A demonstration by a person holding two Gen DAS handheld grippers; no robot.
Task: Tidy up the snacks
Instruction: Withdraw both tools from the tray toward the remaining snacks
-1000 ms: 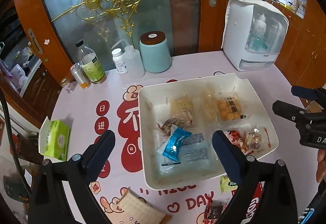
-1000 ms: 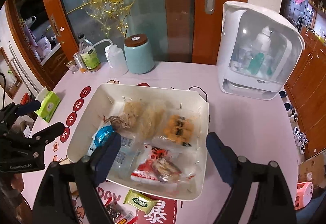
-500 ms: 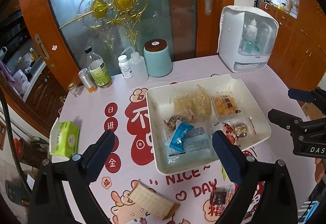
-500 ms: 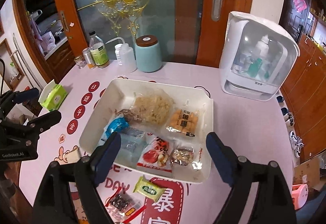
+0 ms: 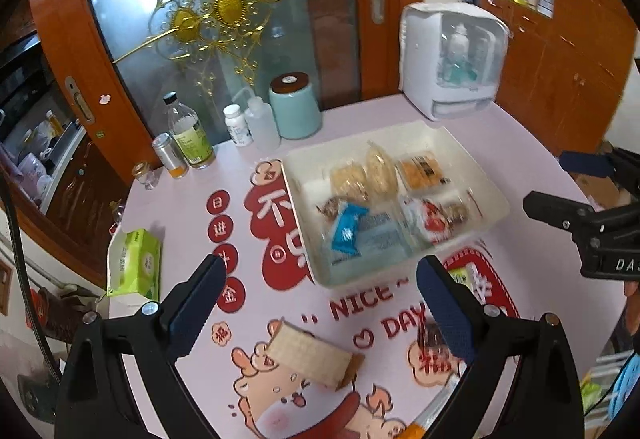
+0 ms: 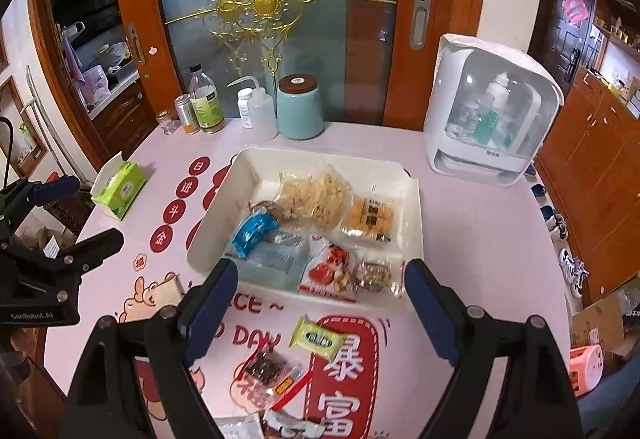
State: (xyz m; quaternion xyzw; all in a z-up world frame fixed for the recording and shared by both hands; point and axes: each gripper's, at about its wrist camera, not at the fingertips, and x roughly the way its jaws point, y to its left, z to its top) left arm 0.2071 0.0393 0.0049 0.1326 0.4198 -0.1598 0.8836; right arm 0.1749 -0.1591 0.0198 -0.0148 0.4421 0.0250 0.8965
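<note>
The left gripper (image 5: pixel 318 297) and the right gripper (image 6: pixel 316 305) both hover with fingers spread wide and nothing between them. The white tray (image 6: pixel 416 207), centre of the right view, already holds several packets. Loose snacks lie on the table in the lower part of that frame: a green packet (image 6: pixel 318 337) and a dark clear-wrapped packet (image 6: pixel 272 367). A tan wafer pack (image 5: pixel 314 357) sits bottom centre in the left view. These look light, crinkly and probably slippery; a pinch across the flat middle or a sealed edge seems safest, gently for the brittle wafer. More wrappers at the right view's bottom edge are cut off, and the left view is motion-blurred.
</note>
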